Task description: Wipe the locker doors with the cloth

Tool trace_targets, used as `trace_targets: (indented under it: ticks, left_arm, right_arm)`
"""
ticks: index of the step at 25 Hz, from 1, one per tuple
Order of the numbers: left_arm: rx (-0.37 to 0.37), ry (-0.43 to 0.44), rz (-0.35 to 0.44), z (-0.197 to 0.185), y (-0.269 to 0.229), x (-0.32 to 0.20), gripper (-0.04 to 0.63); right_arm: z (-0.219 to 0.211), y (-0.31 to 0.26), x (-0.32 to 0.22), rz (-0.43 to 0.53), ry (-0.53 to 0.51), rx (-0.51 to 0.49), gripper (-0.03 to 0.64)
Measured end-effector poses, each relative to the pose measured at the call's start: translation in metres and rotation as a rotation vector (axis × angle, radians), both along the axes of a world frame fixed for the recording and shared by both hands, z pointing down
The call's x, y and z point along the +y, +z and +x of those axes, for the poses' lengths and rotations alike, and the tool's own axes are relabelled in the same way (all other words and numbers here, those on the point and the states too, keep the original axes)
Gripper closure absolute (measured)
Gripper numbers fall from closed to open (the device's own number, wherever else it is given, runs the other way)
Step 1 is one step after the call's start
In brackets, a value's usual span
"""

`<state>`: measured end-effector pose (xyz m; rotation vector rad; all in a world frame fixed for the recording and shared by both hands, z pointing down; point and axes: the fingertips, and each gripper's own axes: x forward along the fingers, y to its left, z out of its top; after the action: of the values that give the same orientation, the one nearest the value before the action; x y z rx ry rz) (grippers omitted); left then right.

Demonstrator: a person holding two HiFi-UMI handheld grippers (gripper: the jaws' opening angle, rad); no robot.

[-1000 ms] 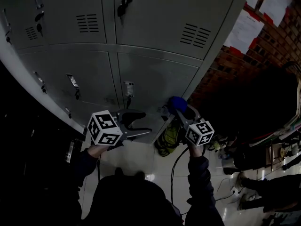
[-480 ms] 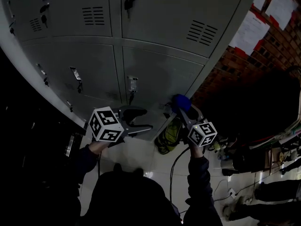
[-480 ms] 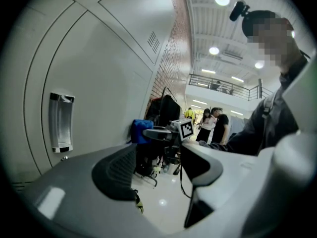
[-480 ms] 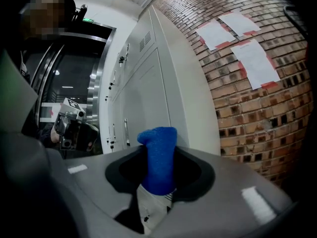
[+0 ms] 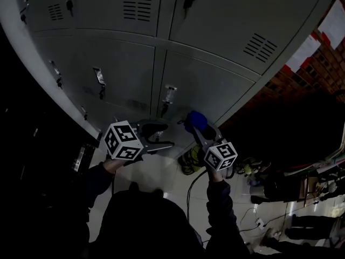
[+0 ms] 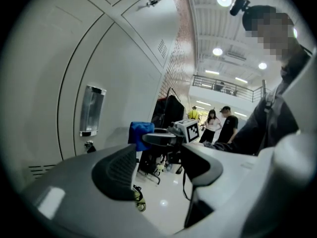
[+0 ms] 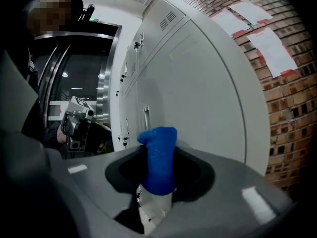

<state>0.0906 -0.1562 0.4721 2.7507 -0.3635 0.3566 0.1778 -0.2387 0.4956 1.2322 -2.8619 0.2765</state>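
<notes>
Grey metal locker doors (image 5: 199, 85) fill the upper part of the head view, each with a handle (image 5: 168, 95) and a vent. My right gripper (image 5: 195, 127) is shut on a folded blue cloth (image 5: 195, 120) and holds it close to the bottom right door, near its lower edge. In the right gripper view the blue cloth (image 7: 158, 158) stands upright between the jaws, with the locker doors (image 7: 198, 98) just beyond. My left gripper (image 5: 156, 136) hangs open and empty to the left, below the same door. From the left gripper view the blue cloth (image 6: 140, 132) shows at the door.
A brick wall (image 5: 318, 58) with paper sheets (image 5: 307, 50) stands right of the lockers. A yellow-green bag (image 5: 191, 158) lies on the tiled floor by the locker's foot. Cables and people (image 6: 220, 125) are farther back on the right. A dark doorway lies at left.
My view has swung so the lockers sit more to the right and lower. Both grippers stayed side by side; the right one with the cloth shifted slightly left along the bottom door.
</notes>
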Motion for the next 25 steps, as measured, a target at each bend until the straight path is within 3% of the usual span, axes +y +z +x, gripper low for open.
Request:
trace_targets:
  ticks: [13, 25]
  left_arm:
    - [0.033, -0.038, -0.028, -0.067, 0.008, -0.010, 0.333]
    - [0.048, -0.027, -0.022, -0.079, 0.007, -0.010, 0.333]
  right_arm:
    - [-0.086, 0.013, -0.028, 0.007, -0.033, 0.045, 0.485]
    - [-0.079, 0.027, -0.040, 0.005, 0.057, 0.031, 0.486]
